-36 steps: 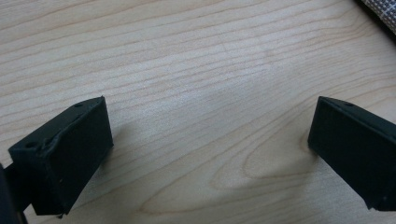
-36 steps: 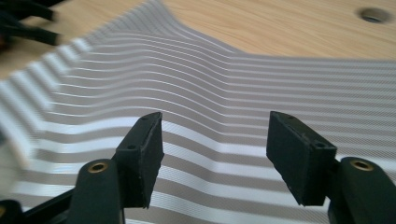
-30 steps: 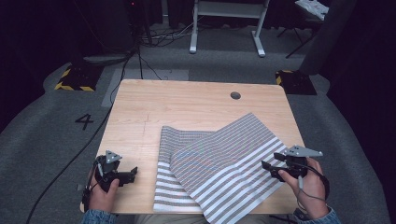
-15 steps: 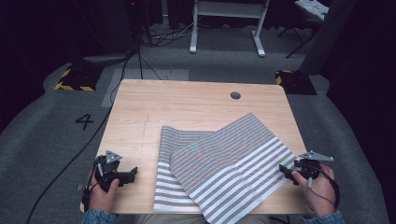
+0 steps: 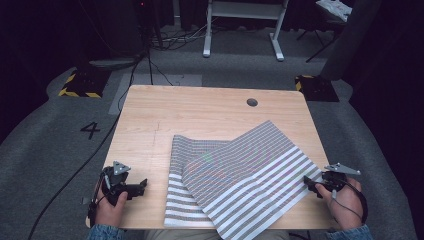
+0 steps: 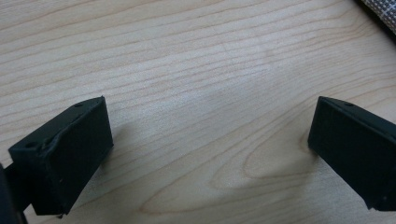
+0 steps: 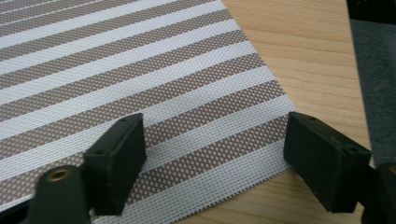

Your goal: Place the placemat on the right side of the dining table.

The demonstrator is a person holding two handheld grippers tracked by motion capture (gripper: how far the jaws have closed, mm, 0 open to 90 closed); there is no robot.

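A brown-and-white striped woven mat lies folded over itself on the near half of the wooden table. My right gripper hovers at the mat's right corner, open, its jaws astride the mat's striped corner in the right gripper view. My left gripper rests near the table's front left, open, a short way left of the mat. Bare wood lies between its jaws, and a sliver of the mat shows at the top right of the left gripper view.
A round cable hole sits in the table's far right part. Grey carpet surrounds the table, with a white frame's legs and cables beyond. The table's right edge runs close to my right gripper.
My right gripper has drawn back to the right and toward the person, off the mat's surface to its right corner. The mat's top fold has flattened. The left gripper has stayed put.
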